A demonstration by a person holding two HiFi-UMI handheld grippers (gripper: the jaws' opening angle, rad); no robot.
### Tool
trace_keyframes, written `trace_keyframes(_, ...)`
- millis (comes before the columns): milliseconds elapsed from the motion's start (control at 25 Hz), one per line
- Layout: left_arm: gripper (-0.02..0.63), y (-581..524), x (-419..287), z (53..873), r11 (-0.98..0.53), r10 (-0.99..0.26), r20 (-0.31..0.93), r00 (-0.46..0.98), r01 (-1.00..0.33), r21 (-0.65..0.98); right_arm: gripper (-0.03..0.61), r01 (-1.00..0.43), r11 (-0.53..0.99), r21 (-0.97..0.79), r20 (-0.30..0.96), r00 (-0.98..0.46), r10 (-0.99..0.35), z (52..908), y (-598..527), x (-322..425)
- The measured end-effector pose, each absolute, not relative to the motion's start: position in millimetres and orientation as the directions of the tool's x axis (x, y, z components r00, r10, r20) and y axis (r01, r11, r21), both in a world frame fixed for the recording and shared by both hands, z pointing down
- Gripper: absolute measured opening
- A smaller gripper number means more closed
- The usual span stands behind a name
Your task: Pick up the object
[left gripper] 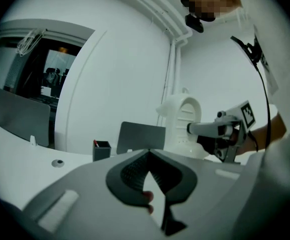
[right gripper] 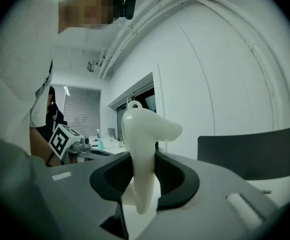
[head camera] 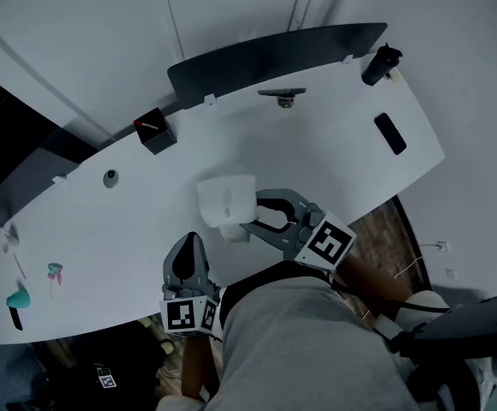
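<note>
A white plastic object (head camera: 227, 204) with a rounded, ribbed body and a narrow stem is held over the near middle of the white table (head camera: 317, 157). My right gripper (head camera: 250, 222) is shut on its stem. In the right gripper view the stem (right gripper: 142, 149) stands upright between the dark pads (right gripper: 110, 176). My left gripper (head camera: 190, 242) hovers at the table's front edge, just left of the object, shut with nothing in it. From the left gripper view, the object (left gripper: 182, 126) and the right gripper (left gripper: 220, 131) show beyond the left gripper (left gripper: 149, 156).
A black pen holder (head camera: 155, 131) stands at the back left. A dark curved panel (head camera: 274, 54) runs along the far edge, with a black bottle (head camera: 380, 65) and a black phone (head camera: 390, 133) at the right. Teal items (head camera: 17, 298) lie far left.
</note>
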State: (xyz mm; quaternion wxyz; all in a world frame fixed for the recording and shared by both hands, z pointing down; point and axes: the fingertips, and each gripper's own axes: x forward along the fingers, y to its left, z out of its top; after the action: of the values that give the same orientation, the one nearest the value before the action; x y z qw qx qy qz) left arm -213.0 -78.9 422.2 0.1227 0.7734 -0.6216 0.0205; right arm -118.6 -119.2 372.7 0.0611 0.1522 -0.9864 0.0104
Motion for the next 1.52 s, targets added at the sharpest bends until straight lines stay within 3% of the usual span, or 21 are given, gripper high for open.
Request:
trace_keyframes(360,0.002,-61.1,-180.4,428.9,-0.266,-0.935,0.19,0.298,-0.948,0.176,0.126,-0.316,0.948,0.045,0.146,-0.936,-0.319,369.5,-88.1,-87.4)
trace_keyframes(840,0.002,-40.4,-85.0,420.5,-0.247,-0.942,0.198,0.27,-0.959,0.137,0.124,-0.265,0.963,0.043,0.051,-0.962,-0.267,350.6,-59.9,-1.8)
trace_keyframes(1120,0.003,0.3,-23.6,401.4,-0.497,-0.833,0.197,0.516,-0.856,0.144,0.126,-0.204,0.979,-0.026,-0.013,-0.979,-0.204,356.7,-36.6,46.8)
trace_keyframes(1200,0.166,8.2,-22.7,391.4,-0.535,-0.807,0.2,0.555,-0.832,0.148,0.126,-0.165,0.986,-0.018,0.004,-0.986,-0.165,360.3,-27.8,52.4)
trace_keyframes(1280,0.267,15.2,-21.3,380.1,-0.576,-0.78,0.202,0.592,-0.806,0.137,0.126,-0.122,0.992,0.003,0.052,-0.991,-0.122,365.6,-17.2,53.9)
trace_keyframes(1400,0.293,24.9,-12.2,362.1,-0.639,-0.744,0.189,0.641,-0.765,0.081,0.126,-0.065,0.997,0.044,0.133,-0.989,-0.07,369.1,2.2,49.1)
trace_keyframes(1520,0.271,36.2,-2.6,350.9,-0.698,-0.695,0.155,0.702,-0.711,0.085,0.126,-0.031,0.996,0.084,0.148,-0.988,-0.043,359.7,22.6,35.4)
